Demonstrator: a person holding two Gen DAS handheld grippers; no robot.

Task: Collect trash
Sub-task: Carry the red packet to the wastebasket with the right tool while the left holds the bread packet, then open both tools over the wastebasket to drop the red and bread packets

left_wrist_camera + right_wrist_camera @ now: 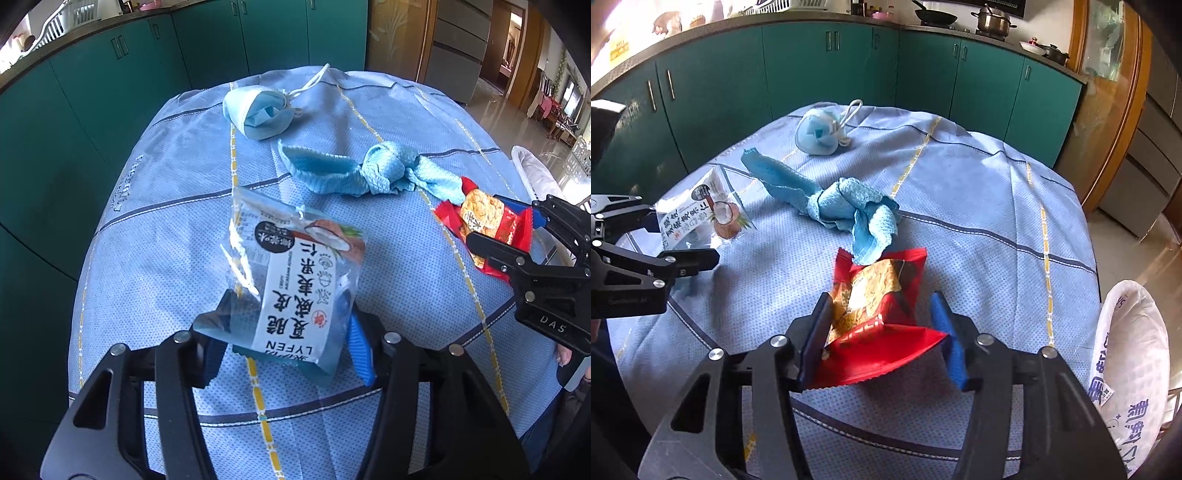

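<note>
My left gripper [288, 314] is shut on a clear snack wrapper [295, 273] with a coconut print, which stands tilted up off the blue tablecloth [159, 221]. The right wrist view shows the same left gripper [681, 234] and clear snack wrapper [701, 214] at the left. Shut on a crumpled red snack wrapper [882, 321] that lies on the cloth is my right gripper [881, 299]. From the left wrist view, the right gripper [506, 225] and red snack wrapper [484, 218] appear at the right edge. A balled blue face mask [258, 110] lies at the far side.
A knotted blue cloth [849, 206] lies mid-table, one end touching the red wrapper. A white bag [1134, 350] hangs open beside the table's right edge. Green cabinets [849, 62] run behind the table, with pots on the counter above them.
</note>
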